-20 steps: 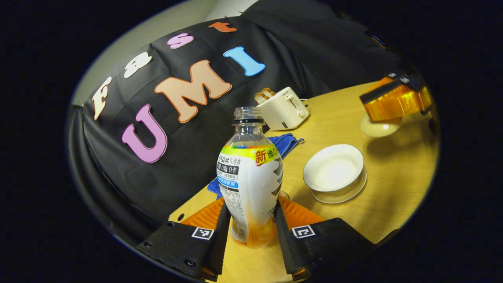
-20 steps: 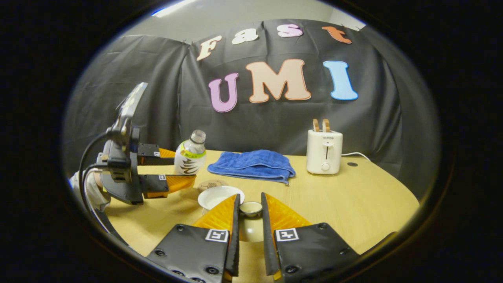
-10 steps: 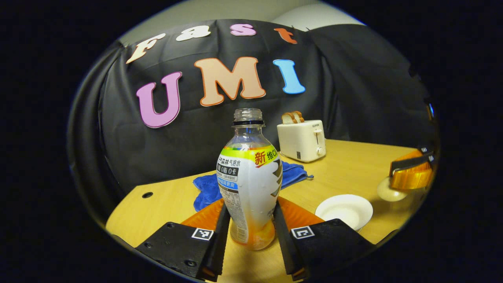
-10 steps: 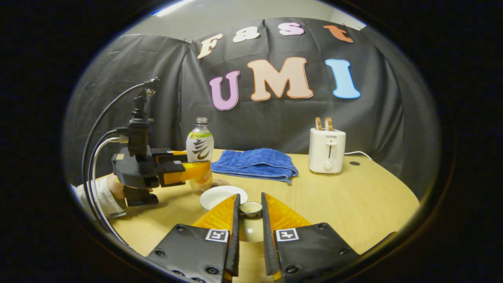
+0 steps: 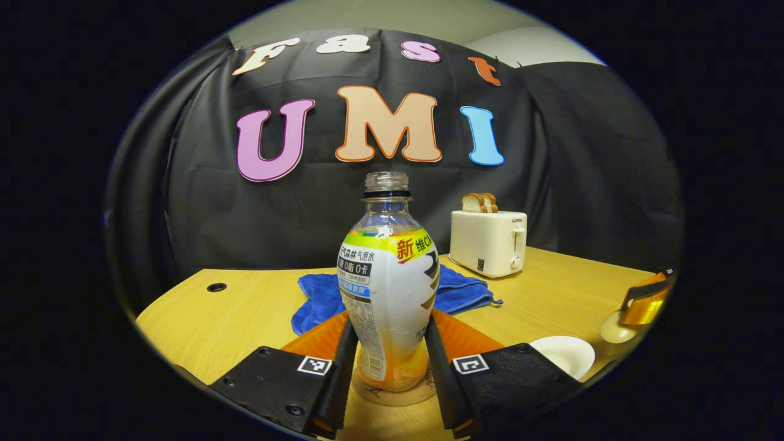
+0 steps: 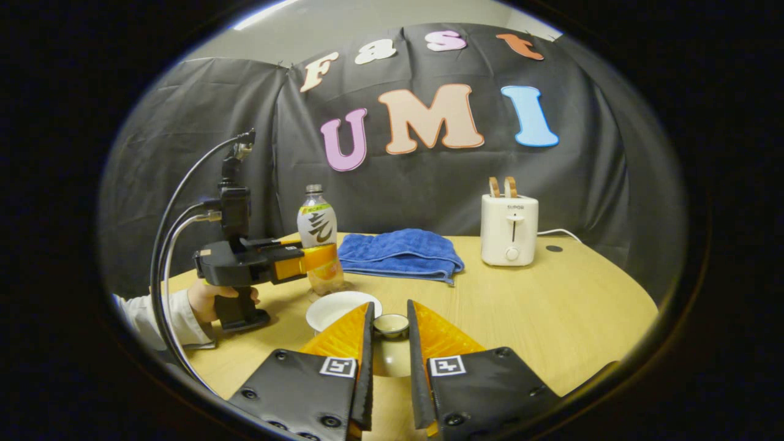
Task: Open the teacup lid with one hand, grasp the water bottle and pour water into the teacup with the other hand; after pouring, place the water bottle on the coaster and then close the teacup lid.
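Upright between clamped left gripper (image 5: 386, 367) fingers, water bottle (image 5: 387, 288) on coaster (image 5: 392, 395), right gripper (image 6: 389, 343) pinching lid (image 6: 391, 326)

Staged recording booth, not a real kitchen. Black cloth wall (image 6: 429, 184) draped behind a wooden table (image 6: 551, 306). Household props set out: toaster (image 6: 509, 229), blue towel (image 6: 398, 254).

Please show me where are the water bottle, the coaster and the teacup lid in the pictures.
water bottle (image 5: 387, 288): left gripper view, on the label at mid-body.
coaster (image 5: 392, 397): left gripper view, front edge showing under the bottle's base.
teacup lid (image 6: 391, 325): right gripper view, its knob between the right tongs.
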Available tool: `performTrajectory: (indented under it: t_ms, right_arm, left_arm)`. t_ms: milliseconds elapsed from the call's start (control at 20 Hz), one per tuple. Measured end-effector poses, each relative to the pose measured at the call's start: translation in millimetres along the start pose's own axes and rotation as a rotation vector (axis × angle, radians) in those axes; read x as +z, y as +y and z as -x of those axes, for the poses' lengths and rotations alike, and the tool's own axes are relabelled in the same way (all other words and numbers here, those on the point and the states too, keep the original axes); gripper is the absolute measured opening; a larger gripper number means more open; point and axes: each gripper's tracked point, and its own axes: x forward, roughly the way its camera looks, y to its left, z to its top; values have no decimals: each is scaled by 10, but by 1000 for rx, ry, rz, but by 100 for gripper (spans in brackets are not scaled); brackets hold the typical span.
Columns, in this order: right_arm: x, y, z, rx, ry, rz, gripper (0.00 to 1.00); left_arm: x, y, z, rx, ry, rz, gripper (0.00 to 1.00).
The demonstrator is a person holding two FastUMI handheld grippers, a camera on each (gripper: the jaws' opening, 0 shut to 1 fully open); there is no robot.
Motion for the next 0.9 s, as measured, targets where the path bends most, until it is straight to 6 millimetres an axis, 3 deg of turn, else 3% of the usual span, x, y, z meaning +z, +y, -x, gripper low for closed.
performTrajectory:
  t_ms: [600, 750, 900]
  right_arm:
    - [33, -29, -1, 0, -9, -16, 28]
    - [32, 6, -17, 8, -7, -15, 29]
    - [110, 117, -31, 33, -28, -12, 28]
  left_arm:
    - [-104, -37, 15, 11, 38, 6, 68]
    - [-83, -33, 31, 16, 28, 9, 84]
    - [-86, 20, 118, 34, 32, 14, 85]
